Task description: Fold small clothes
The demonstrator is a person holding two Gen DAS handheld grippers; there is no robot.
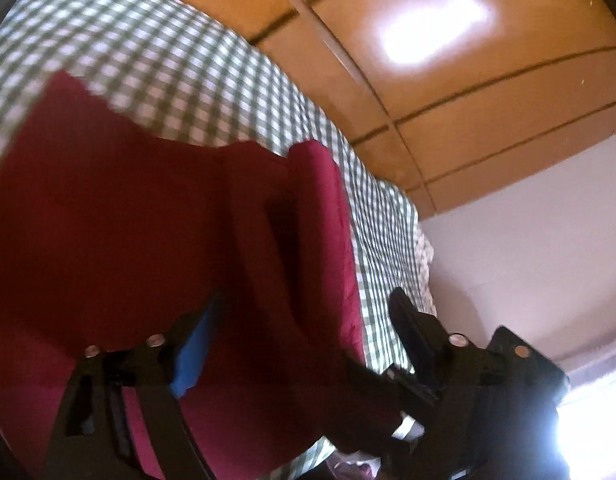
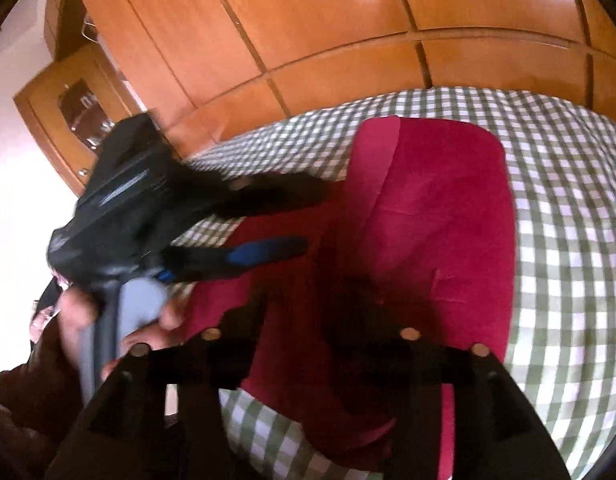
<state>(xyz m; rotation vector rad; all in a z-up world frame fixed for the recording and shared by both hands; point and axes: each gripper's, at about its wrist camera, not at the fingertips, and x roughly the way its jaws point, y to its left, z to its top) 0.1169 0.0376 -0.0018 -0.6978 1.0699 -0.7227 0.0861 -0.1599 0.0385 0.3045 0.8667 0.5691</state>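
One red garment lies partly folded on the one green-checked cloth, w/ 2 grippers over it: left gripper spread wide, nothing held, right gripper approx half open over the fabric, grip can't be told, wooden cupboard behind.

Both grippers are black plastic with round silver screw heads. The left gripper has a blue pad on one finger and a grey handle; the person's sleeve looks dark brown.
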